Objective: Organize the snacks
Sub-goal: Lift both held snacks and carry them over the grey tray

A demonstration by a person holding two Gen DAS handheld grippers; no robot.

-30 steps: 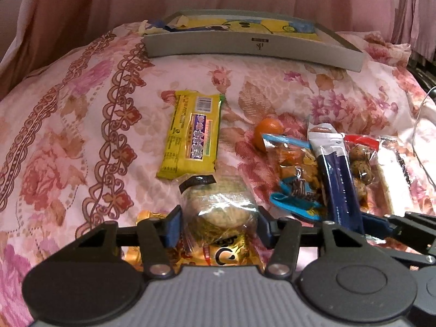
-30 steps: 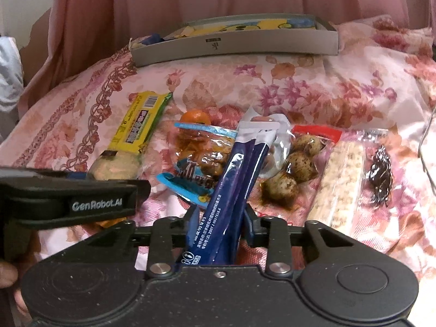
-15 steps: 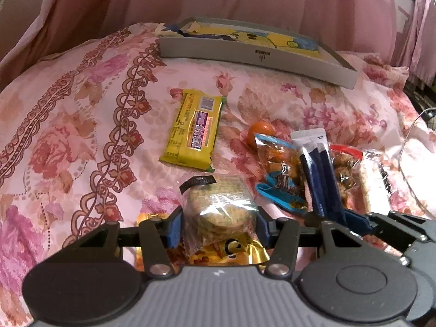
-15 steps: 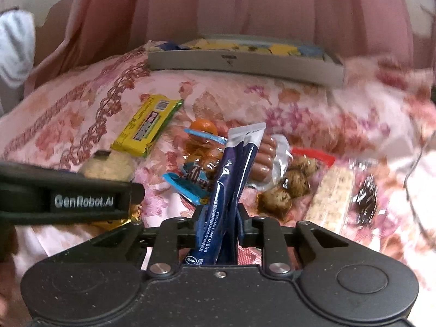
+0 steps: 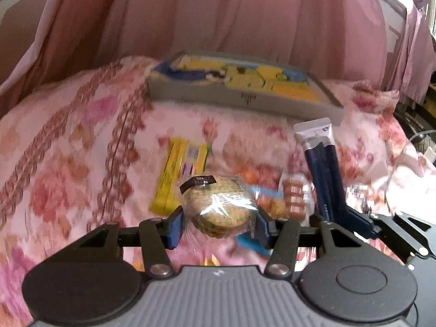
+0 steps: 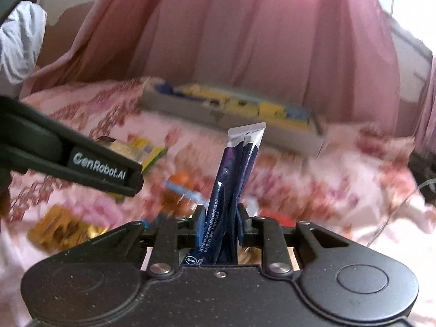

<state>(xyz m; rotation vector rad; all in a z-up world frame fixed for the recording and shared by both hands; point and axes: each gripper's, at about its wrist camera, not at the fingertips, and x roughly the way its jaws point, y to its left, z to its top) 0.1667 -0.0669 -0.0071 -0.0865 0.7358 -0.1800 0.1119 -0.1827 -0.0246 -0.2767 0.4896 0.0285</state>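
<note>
— Clear-wrapped cookie pack (image 5: 220, 207) is off the floral bedspread (image 5: 68, 163) now, clamped in the left gripper (image 5: 219, 224); a second ago it sat low among the loose snacks.

— And the right gripper (image 6: 222, 222)?

— Pinched tight on the navy stick sachets (image 6: 234, 179), raised too, just right of the cookies. Both point at the grey tray (image 5: 245, 98) beyond.

— So two picks done?

— I'd say so. Carry to the tray comes next; the yellow bar (image 5: 179, 174) waits before it.
</note>
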